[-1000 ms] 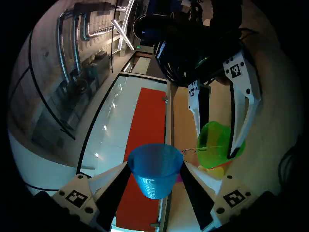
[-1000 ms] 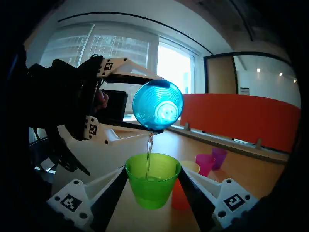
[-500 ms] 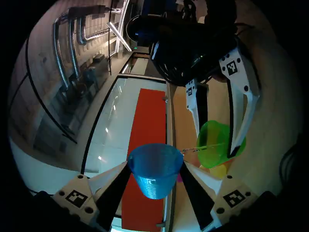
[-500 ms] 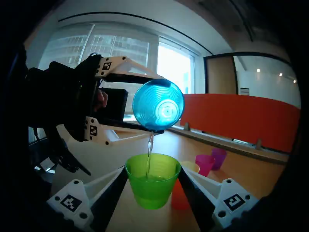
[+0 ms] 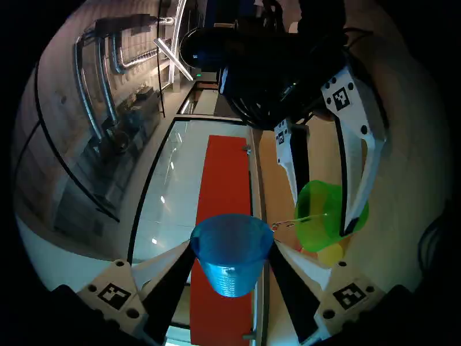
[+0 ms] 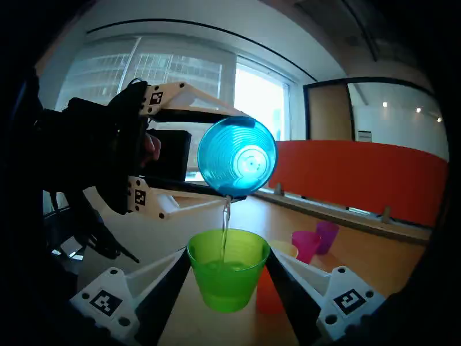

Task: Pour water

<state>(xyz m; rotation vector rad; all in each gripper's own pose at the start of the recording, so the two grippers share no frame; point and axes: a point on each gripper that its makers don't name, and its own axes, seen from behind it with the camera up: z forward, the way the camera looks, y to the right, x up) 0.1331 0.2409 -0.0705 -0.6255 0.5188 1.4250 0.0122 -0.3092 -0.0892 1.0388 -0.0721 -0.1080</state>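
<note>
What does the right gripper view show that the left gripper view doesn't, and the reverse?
Right gripper view: bright windows, a magenta cup, a purple cup, the green cup partly filled. Left gripper view: metal pipes and strip lights. Shared: the tilted blue cup, the thin water stream falling into the green cup, the orange partition.
</note>
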